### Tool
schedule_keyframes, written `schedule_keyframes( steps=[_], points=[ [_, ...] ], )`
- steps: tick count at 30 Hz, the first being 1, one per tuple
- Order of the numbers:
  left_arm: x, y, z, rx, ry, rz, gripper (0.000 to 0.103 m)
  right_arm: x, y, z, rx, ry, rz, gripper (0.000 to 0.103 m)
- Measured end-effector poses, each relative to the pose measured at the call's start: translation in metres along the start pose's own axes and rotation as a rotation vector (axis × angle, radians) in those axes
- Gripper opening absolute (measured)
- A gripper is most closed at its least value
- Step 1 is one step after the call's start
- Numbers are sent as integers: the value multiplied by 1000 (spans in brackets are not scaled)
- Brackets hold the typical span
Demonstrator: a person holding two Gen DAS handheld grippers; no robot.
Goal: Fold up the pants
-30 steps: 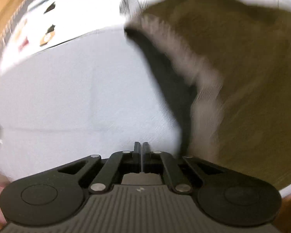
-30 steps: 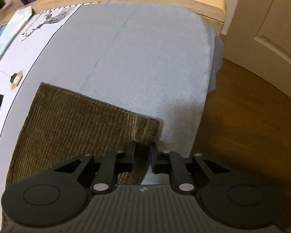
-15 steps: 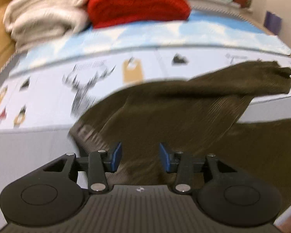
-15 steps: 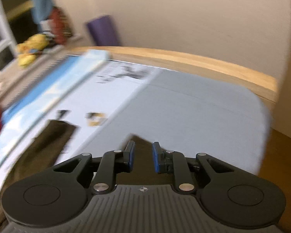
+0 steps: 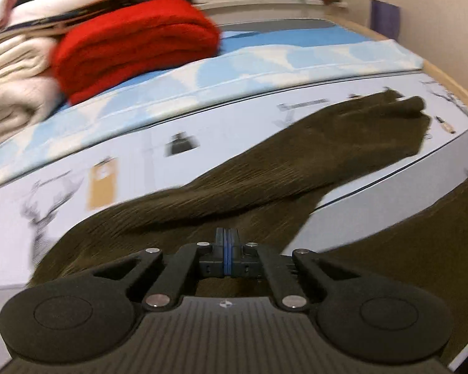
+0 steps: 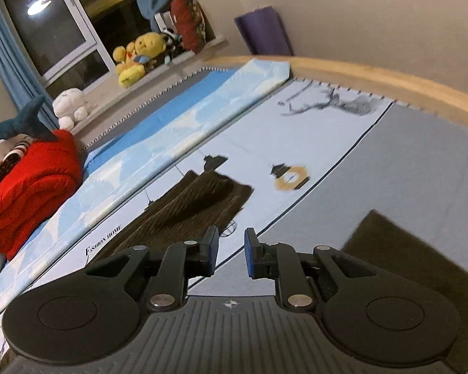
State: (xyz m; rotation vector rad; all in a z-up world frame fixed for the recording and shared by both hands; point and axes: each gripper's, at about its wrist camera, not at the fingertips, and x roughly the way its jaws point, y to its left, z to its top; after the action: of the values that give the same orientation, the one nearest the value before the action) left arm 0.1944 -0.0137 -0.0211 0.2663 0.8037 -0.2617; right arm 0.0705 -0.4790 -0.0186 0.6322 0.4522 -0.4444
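Dark olive corduroy pants [image 5: 265,174] lie spread on the bed, one leg stretching far right to its cuff [image 5: 402,109], the other leg at lower right. My left gripper [image 5: 226,249] is shut, its blue pads pressed together just above the cloth near the crotch; whether cloth is pinched is hidden. In the right wrist view the far leg's cuff [image 6: 199,199] lies ahead and the other leg [image 6: 405,255] is at the right. My right gripper [image 6: 231,251] is open and empty above the sheet between them.
A folded red blanket [image 5: 134,43] and cream blankets [image 5: 12,87] are stacked at the far left of the bed. A light blue folded cover [image 6: 202,118] runs behind the pants. The wooden bed rim [image 6: 390,87] curves at right. Plush toys [image 6: 137,56] sit on the windowsill.
My left gripper swung up to face along the pants, opened, then shut over the cloth. My right gripper let go of the leg's hem, lifted away and opened wider.
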Motion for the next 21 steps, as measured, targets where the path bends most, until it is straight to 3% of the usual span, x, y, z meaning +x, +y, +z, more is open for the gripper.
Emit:
schedule_keyframes(
  steps=[4,8,10,12,16,19,21],
  points=[
    [42,-38,15,-4,-30,-107,2,35,2,-4,66,44,-12,19],
    [87,-57,15,-24,67,-139,6,74,-5,-2,134,77,-7,20],
    [103,-60,19,-15,83,-160,22,97,-7,1,160,88,5,20],
    [118,-61,23,1,111,-175,49,120,-9,3,183,114,20,20],
    [142,-62,23,11,148,-165,50,159,-11,6,242,141,15,23],
    [163,-62,23,6,192,-166,49,188,-10,7,273,159,2,33],
    [163,-66,22,62,189,-141,37,203,-6,7,262,161,-11,35]
  ],
)
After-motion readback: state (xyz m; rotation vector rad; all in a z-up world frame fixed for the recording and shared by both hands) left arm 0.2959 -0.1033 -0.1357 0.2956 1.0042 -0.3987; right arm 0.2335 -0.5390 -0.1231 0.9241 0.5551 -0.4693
